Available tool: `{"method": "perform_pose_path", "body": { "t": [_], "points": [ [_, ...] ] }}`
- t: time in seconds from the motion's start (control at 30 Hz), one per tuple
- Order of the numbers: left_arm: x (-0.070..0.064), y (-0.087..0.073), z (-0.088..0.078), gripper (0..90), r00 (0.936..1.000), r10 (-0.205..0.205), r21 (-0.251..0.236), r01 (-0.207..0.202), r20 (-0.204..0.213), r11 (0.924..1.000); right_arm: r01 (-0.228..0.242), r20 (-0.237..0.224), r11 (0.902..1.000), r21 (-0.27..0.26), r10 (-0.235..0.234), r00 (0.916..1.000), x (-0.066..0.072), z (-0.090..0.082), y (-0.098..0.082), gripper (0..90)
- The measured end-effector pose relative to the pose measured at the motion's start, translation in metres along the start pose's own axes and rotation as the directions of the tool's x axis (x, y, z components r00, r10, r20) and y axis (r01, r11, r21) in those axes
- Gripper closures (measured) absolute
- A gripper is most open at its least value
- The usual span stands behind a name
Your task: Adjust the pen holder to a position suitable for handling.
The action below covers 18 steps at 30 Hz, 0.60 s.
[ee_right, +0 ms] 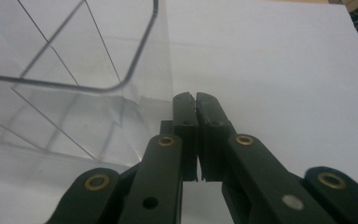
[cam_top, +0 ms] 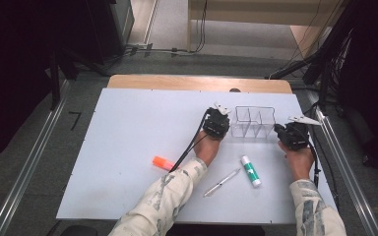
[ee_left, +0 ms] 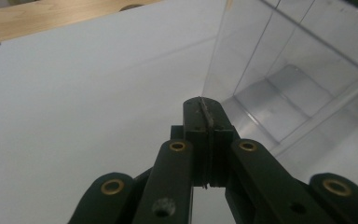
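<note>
- The left tool (cam_top: 218,118) is sitting just beside the left end of a clear plastic organizer (cam_top: 253,122) that is standing on the white bench (cam_top: 128,128); in the left gripper view its black jaws are pressing flat against each other with nothing between them, clenched on air.
- The right tool (cam_top: 289,132) is resting just beside the organizer's right end; in the right gripper view its jaws are meeting at the tips, likewise clenched and gripping nothing.
- The organizer (ee_left: 289,79) is standing upright toward the far right part of the bench, between the two tools, its thin walls dividing it into open compartments (ee_right: 65,70).
- A glue stick (cam_top: 250,170) with a green label is lying on the bench nearer the person, between the two forearms.
- A slim pen (cam_top: 222,182) is lying slantwise just left of the glue stick.
- An orange marker (cam_top: 163,162) is lying to the left of the left forearm, well apart from the organizer.
</note>
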<state>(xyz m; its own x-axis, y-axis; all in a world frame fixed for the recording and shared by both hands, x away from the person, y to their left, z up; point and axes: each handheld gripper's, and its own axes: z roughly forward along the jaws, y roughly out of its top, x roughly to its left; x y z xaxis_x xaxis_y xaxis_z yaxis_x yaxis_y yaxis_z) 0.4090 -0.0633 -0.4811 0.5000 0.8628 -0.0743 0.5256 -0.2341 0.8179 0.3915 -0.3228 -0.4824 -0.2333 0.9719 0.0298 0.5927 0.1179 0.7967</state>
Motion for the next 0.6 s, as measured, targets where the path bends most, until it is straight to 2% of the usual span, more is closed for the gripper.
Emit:
{"method": "perform_pose_path", "body": {
  "t": [0.17,0.23,0.37,0.47,0.6],
  "points": [
    [-0.007,0.005,0.005,90.0,0.9999,0.010,-0.014,-0.010,0.005,0.9999,0.039,-0.015,0.9991,-0.014,-0.039,0.9991,0.003,0.000,0.004,85.1],
    [-0.006,0.006,0.006,90.0,0.9999,0.010,-0.013,-0.010,0.011,0.9999,0.041,-0.012,0.9991,-0.009,-0.041,0.9991,0.003,0.001,0.004,85.1],
    [-0.005,0.005,0.007,90.0,0.9998,0.021,-0.005,-0.021,0.006,0.9998,0.049,-0.034,0.9986,-0.020,-0.050,0.9982,0.002,0.003,0.005,87.7],
    [-0.003,0.004,0.003,90.0,0.9996,0.026,0.000,-0.026,0.007,0.9997,0.020,-0.076,0.9996,-0.022,-0.022,0.9968,0.002,0.004,0.004,87.7],
    [0.007,-0.001,-0.008,90.0,0.9997,0.007,0.002,-0.007,0.022,1.0000,0.018,-0.108,0.9997,-0.015,-0.019,0.9939,0.009,0.003,0.004,87.8]
  ]
}}
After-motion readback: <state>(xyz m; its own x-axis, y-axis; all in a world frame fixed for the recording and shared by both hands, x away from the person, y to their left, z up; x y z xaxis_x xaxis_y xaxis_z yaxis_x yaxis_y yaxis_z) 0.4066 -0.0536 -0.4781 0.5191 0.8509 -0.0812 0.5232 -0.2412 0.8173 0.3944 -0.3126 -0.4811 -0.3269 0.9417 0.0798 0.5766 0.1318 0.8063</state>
